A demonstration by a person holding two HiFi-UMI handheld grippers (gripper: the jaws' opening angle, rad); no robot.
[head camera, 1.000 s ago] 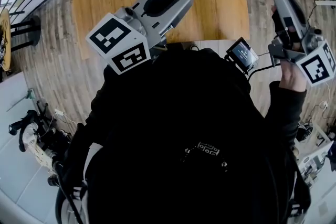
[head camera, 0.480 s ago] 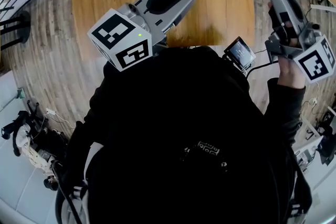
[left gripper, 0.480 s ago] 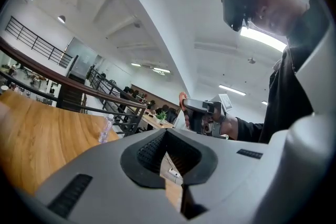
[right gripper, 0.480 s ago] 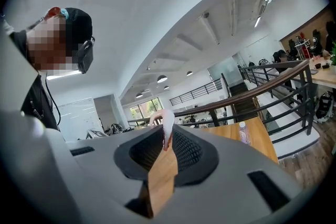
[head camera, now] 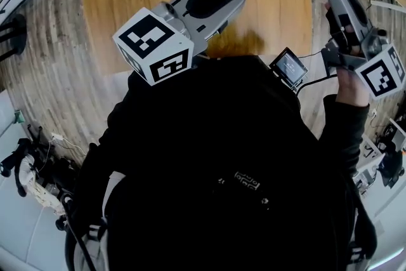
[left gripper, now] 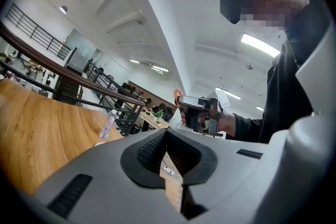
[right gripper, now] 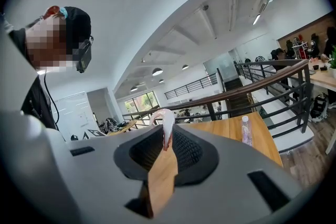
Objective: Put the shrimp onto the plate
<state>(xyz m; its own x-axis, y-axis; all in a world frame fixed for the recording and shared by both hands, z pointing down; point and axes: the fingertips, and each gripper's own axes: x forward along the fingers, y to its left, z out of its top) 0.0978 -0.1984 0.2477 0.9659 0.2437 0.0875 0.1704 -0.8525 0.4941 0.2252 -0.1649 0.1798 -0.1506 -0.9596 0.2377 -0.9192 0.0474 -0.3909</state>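
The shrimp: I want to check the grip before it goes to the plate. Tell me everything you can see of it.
The pale pink curved shrimp looks glossy, like plastic, whitish along the body and orange-red at its lower end. It stands nearly upright, pinched by that end between the jaws of the grey right gripper, its arched top sticking out past them. Nothing else touches it; it hangs in the air.
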